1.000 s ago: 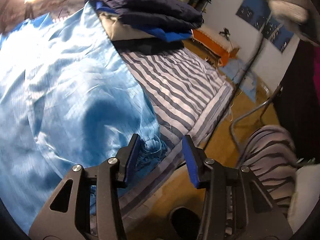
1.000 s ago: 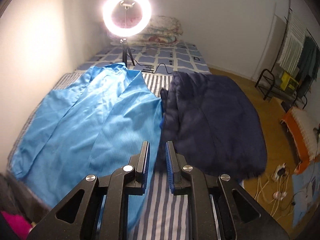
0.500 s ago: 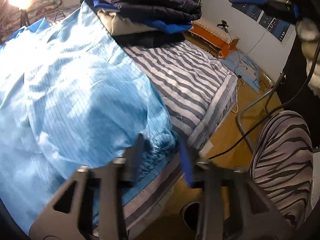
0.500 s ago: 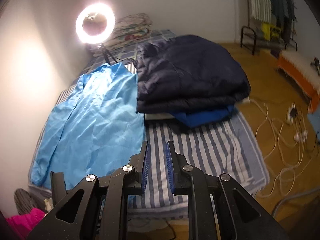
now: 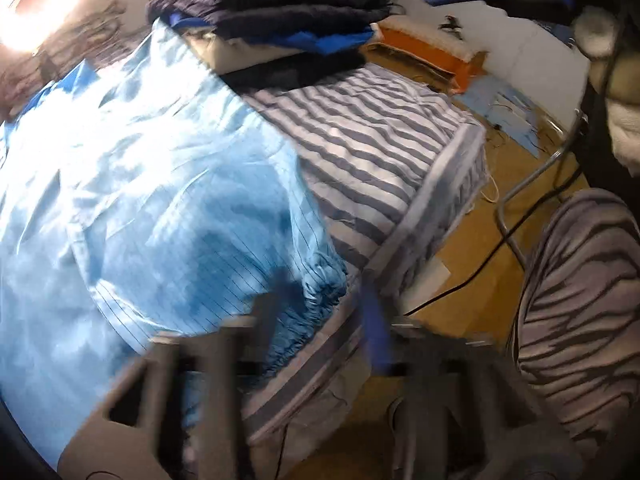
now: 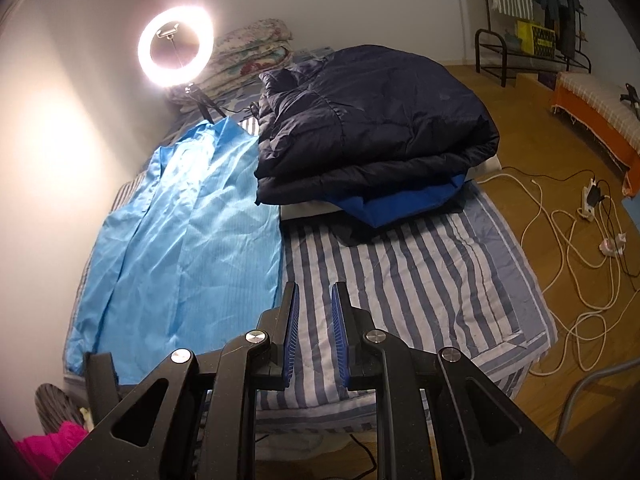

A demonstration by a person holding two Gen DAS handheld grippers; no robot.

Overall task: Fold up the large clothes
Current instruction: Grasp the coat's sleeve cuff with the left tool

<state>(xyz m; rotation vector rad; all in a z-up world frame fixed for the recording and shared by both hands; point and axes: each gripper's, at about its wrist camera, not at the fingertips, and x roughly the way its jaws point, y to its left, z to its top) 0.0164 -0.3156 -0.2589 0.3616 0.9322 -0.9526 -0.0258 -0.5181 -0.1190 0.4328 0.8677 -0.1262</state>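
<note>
A shiny light-blue coat (image 5: 140, 184) lies spread flat along the left side of the striped bed (image 5: 380, 148). Its gathered cuff (image 5: 324, 284) rests at the bed's near edge. My left gripper (image 5: 322, 294) is blurred and its jaws are opening, with the cuff lying loose between them, not pinched. In the right wrist view the coat (image 6: 180, 248) stretches away toward the wall. My right gripper (image 6: 315, 288) hovers over bare striped cover (image 6: 420, 280) just right of the coat's edge, with only a narrow gap between its pads and nothing in it.
A folded stack topped by a dark navy padded jacket (image 6: 372, 128) takes up the far right of the bed. A lit ring light (image 6: 175, 46) stands at the head. Cables (image 6: 560, 240) trail over the wooden floor. A person's zebra-patterned leg (image 5: 580, 300) stands beside the bed.
The left jaws narrowed around the cuff, then spread apart again. The right gripper swung and sank toward the bed's near end, its jaws unchanged.
</note>
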